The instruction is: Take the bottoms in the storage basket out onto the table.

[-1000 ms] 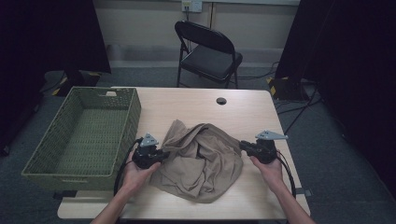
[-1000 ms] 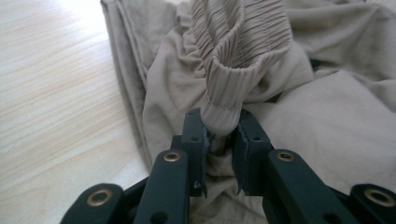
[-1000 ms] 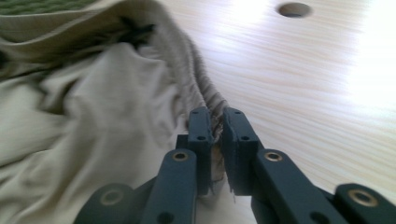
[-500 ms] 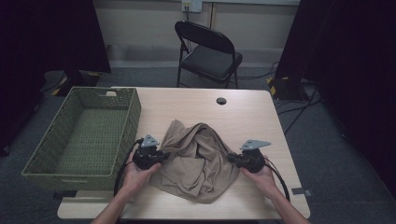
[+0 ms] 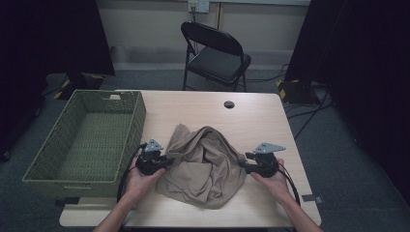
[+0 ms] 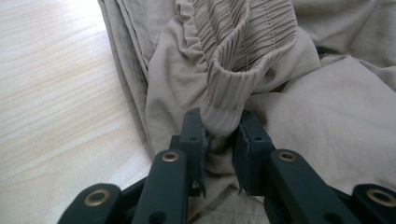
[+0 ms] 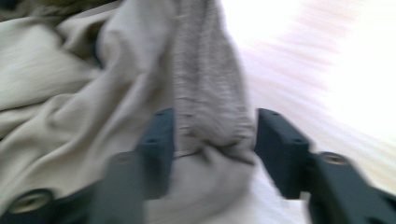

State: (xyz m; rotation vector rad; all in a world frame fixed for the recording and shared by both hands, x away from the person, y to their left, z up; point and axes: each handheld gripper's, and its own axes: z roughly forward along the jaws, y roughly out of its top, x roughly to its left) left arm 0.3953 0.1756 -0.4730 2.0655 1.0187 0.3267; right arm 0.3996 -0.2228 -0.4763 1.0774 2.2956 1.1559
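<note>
At the far left a green wicker basket (image 5: 87,140) sits along the desk's (image 5: 256,121) left edge, its near corner overhanging the front. Just right of it the left tongs (image 5: 167,162) point inward, clenched on a ribbed cuff of the tan garment (image 5: 205,164); in the left gripper view that cuff (image 6: 233,88) is pinched between the jaws, with bare wood open to its left. The garment lies crumpled in the middle of the desk, between the two tongs, reaching close to the front edge. The back half of the desk is open apart from a small dark cable hole (image 5: 229,104). The right tongs (image 5: 244,162) stand at the garment's right side, jaws just opened; in the blurred right gripper view a fold (image 7: 210,107) sits loosely between them, unpinched. Bare desk runs beyond to the right edge. A folding chair (image 5: 215,55) stands behind.
</note>
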